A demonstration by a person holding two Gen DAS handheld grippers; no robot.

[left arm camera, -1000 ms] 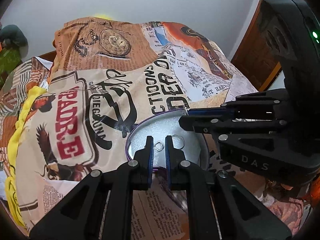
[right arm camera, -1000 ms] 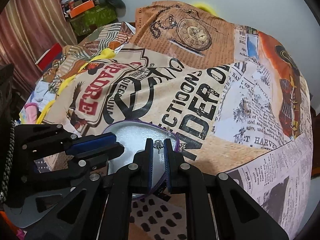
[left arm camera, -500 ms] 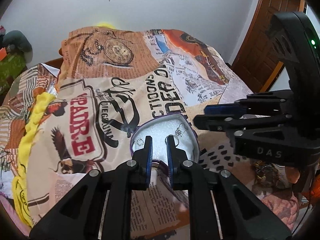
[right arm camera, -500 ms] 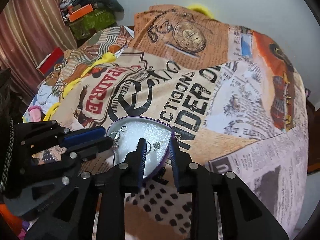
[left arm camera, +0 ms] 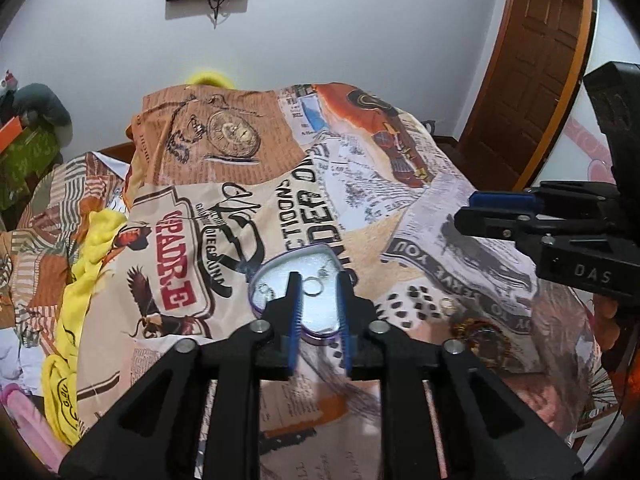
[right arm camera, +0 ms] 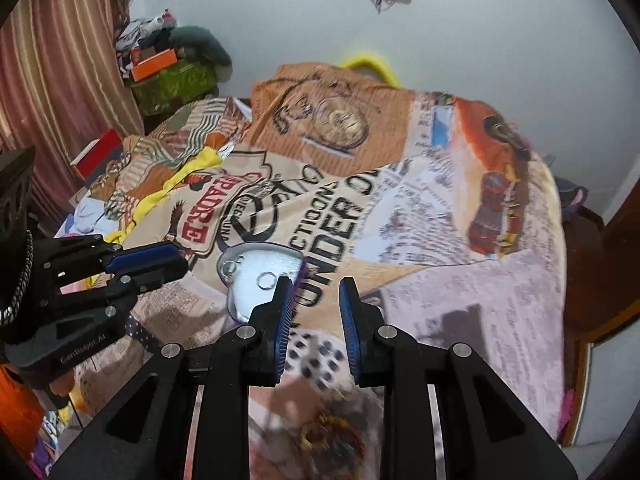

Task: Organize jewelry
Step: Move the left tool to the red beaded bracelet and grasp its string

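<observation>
1. Left wrist view, setting: a bed under a printed bedspread with newspaper, pocket-watch and eagle motifs, against a white wall with a wooden door at right.
2. Heart-shaped tray, purple-rimmed with a pale lining, flat mid-bed; it appears to serve as the collecting dish. On it lie a hoop ring and small earrings, apart from each other.
3. Left gripper: above the tray, jaws opening, a narrow gap, nothing between the pads.
4. Loose jewelry pile, gold and red, on the spread right of the tray, seemingly still unsorted.
5. Right wrist view, setting: same bed; striped curtain and stacked boxes at left.
6. Right gripper: beside the tray's right edge over the bedspread, jaws opening, narrow, empty. The blurred pile lies below it, likely the next source.
7. The left gripper shows at the left edge, level with the tray.
</observation>
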